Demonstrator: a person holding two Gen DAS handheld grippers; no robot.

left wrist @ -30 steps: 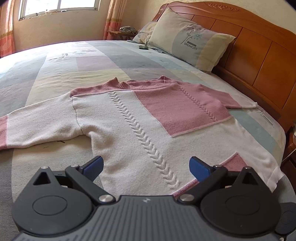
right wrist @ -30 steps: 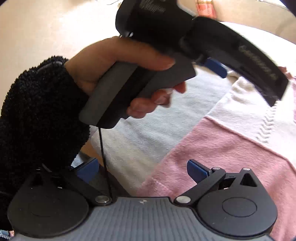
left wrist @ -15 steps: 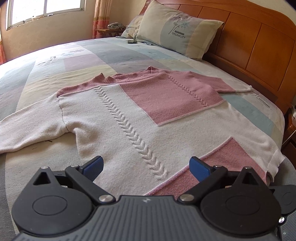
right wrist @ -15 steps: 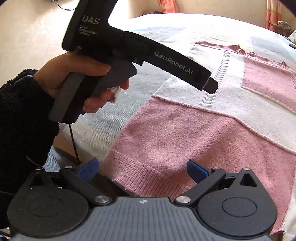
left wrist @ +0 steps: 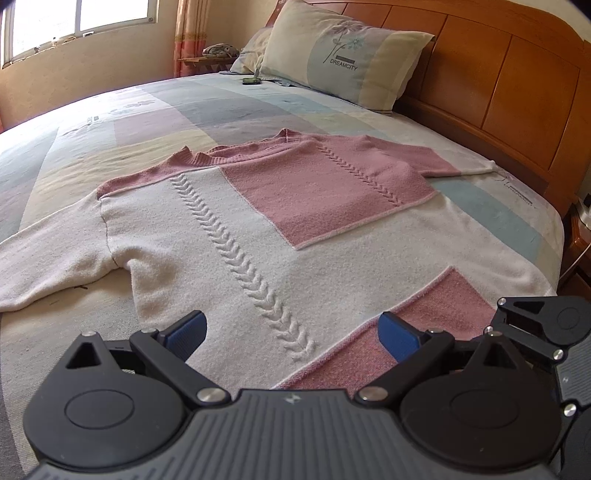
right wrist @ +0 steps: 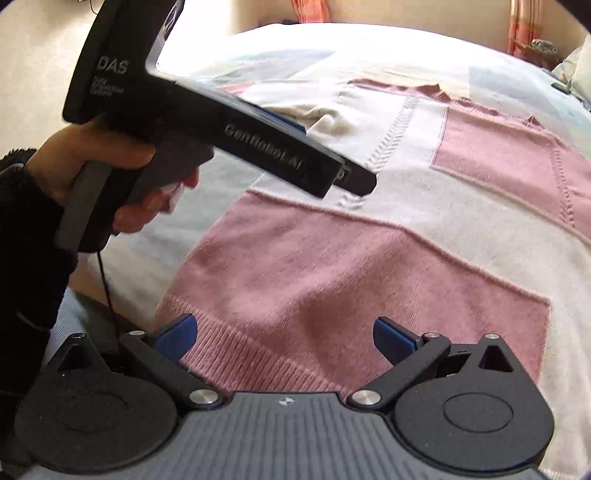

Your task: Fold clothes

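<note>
A wide bed (left wrist: 258,110) fills the room, its sheet printed in soft blocks of grey, pale blue, cream and pink. Along its right side runs a glossy orange-brown wooden headboard (left wrist: 517,85) with raised panels. A cream and pale green pillow (left wrist: 347,51) printed with a flower leans against it, with a second pillow half hidden behind. Beyond the bed a window (left wrist: 74,22) lets in bright daylight beside an orange patterned curtain (left wrist: 192,33), and a small wooden shelf (left wrist: 210,61) stands under it by the plain beige wall.

The sweater (left wrist: 258,229) lies flat, front up, across the middle of the bed, collar towards the far side and hem at the near edge. It is a fuzzy knit in off-white with large pink rectangles, a ribbed pink collar, and two raised chevron cables running down the body. One sleeve stretches out to the left, off-white; the other reaches towards the headboard, pink with a white cuff. The ribbed pink hem (right wrist: 258,362) shows close up in the right wrist view.

The left gripper (left wrist: 291,332) hangs over the lower body of the sweater, jaws spread wide, blue pads holding nothing. The right gripper (right wrist: 282,334) is just above the hem, also spread wide and empty. In its view a hand (right wrist: 110,173) in a black fleecy sleeve (right wrist: 26,258) holds the left tool's grey handle.
</note>
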